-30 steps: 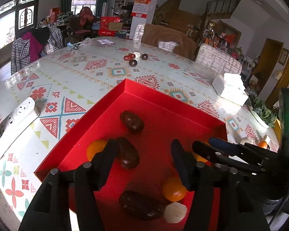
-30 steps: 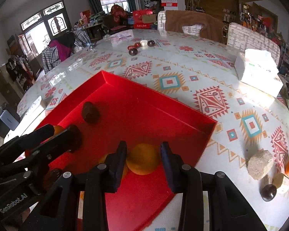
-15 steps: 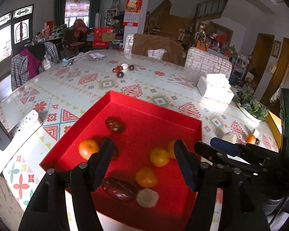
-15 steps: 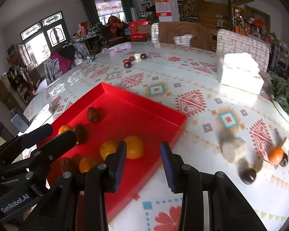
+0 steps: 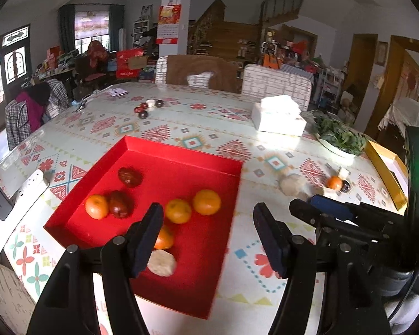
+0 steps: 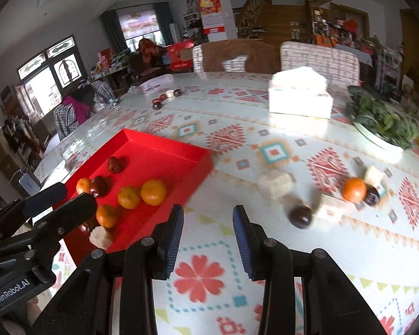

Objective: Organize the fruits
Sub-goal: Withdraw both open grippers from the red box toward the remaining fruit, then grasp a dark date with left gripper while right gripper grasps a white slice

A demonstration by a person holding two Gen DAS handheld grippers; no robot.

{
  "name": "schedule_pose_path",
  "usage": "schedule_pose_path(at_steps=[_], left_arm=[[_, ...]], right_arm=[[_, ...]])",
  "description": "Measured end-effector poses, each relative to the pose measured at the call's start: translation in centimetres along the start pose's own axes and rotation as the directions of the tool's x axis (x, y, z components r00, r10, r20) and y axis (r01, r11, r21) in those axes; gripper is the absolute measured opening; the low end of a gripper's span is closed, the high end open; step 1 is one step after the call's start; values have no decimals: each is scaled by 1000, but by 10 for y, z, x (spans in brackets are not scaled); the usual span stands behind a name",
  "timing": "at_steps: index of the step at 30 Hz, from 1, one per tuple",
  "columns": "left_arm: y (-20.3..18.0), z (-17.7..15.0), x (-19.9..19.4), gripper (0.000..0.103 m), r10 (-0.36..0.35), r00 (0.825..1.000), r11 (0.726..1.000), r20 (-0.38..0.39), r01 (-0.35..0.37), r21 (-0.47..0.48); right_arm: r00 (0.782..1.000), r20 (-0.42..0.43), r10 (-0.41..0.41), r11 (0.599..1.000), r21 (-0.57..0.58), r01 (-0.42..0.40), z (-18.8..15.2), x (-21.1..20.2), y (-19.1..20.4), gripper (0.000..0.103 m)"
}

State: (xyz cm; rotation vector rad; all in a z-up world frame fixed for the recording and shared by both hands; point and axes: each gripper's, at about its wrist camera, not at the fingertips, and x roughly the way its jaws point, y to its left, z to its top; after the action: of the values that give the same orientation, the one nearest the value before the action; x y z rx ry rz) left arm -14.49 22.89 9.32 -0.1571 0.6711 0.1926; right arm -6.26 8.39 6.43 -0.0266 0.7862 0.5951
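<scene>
Both grippers have pulled back from the red tray (image 5: 181, 156), and now we see it whole. Our left gripper (image 5: 208, 233) and right gripper (image 6: 206, 230) hang spread and empty. Four oranges (image 5: 206, 201) and some dark fruits lie inside the tray; one orange (image 6: 354, 189) waits right of it. We think round fruit may roll off on the glossy patterned tablecloth (image 6: 273, 153). Behind is a cluttered room.

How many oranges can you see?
5. Four lie in the red tray: far-left, near, and a middle pair. One sits out on the table. Grippers may hide others.
</scene>
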Motion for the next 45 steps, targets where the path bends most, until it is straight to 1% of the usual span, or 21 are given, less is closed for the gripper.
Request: schedule_pose_path(at_steps=[7, 8, 10, 13, 17, 21, 23, 26, 31, 40, 45], left_arm=[[-28, -8, -11, 67, -34, 999, 998, -10, 34, 54], [-30, -10, -13, 67, -43, 999, 997, -12, 44, 57], [-33, -11, -14, 67, -52, 999, 997, -16, 52, 54], [-38, -13, -15, 68, -69, 997, 996, -24, 70, 49], [-47, -17, -11, 68, -101, 994, 993, -47, 104, 53], [-60, -21, -5, 68, -141, 987, 988, -74, 145, 52], [-66, -23, 0, 68, -158, 983, 985, -91, 163, 59], [-77, -27, 7, 68, -177, 977, 980, -116, 186, 72], [-81, -30, 17, 68, -187, 972, 977, -142, 198, 73], [-74, -30, 36, 68, -203, 964, 976, -174, 212, 40], [-72, -29, 41, 68, -215, 960, 974, -179, 225, 34]], right_arm=[[1000, 15, -21, 999, 42, 20, -15, -24, -31, 40], [999, 16, -28, 999, 42, 28, -19, -28, -36, 42], [998, 15, -58, 997, 49, 57, -28, -36, -51, 46], [995, 2, -99, 992, 76, 98, -43, -48, -81, 46], [985, -15, -173, 977, 123, 174, -63, -68, -124, 46], [968, -44, -247, 948, 196, 251, -78, -87, -173, 46], [964, -51, -262, 935, 236, 266, -81, -96, -189, 46], [962, -46, -270, 923, 274, 272, -80, -104, -204, 46], [967, -48, -249, 929, 269, 253, -73, -94, -203, 46], [985, -69, -156, 957, 235, 169, -49, -43, -168, 46], [993, -69, -93, 954, 278, 109, -30, -19, -158, 46]])
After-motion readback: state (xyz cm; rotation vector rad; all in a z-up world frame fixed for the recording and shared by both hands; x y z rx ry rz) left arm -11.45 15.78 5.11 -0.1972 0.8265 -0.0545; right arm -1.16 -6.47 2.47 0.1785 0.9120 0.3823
